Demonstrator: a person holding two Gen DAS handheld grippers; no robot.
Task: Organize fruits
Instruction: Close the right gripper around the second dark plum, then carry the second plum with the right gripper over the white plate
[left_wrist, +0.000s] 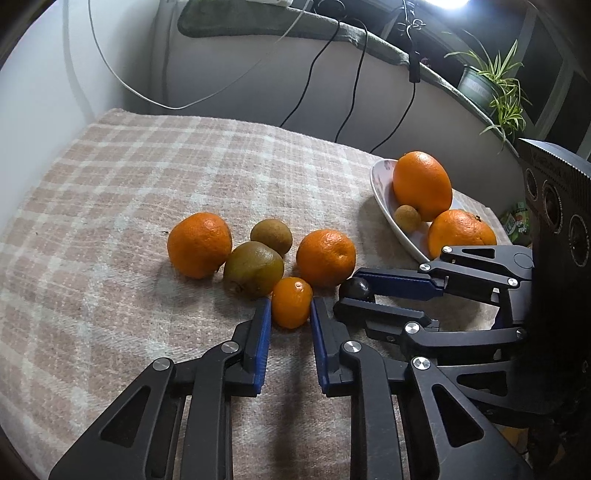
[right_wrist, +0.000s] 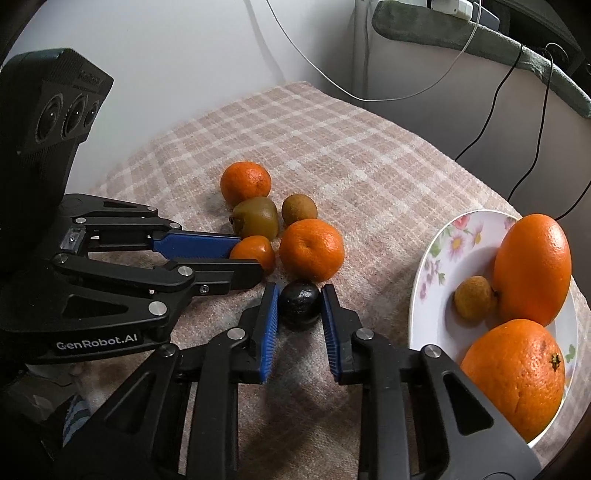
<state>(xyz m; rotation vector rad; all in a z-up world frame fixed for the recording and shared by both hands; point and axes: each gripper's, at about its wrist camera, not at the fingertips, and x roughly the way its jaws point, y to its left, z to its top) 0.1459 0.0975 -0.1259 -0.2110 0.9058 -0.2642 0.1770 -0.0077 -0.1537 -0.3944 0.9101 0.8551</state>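
Note:
Loose fruit lies on the checked cloth. My left gripper (left_wrist: 290, 308) has its jaws closed around a small mandarin (left_wrist: 291, 302), touching both sides; it also shows in the right wrist view (right_wrist: 255, 251). My right gripper (right_wrist: 299, 301) has its jaws against a small dark fruit (right_wrist: 299, 304), also visible in the left wrist view (left_wrist: 354, 288). Two larger mandarins (left_wrist: 199, 244) (left_wrist: 325, 257) and two kiwis (left_wrist: 253, 268) (left_wrist: 271, 236) lie just beyond. A floral white plate (right_wrist: 439, 243) on the right holds two oranges (right_wrist: 532, 269) (right_wrist: 515, 373) and a small brown fruit (right_wrist: 474, 297).
The cloth-covered table (left_wrist: 129, 177) ends at a white wall on the left and a radiator with hanging cables (left_wrist: 314, 74) behind. A potted spider plant (left_wrist: 495, 88) stands on the sill at the far right.

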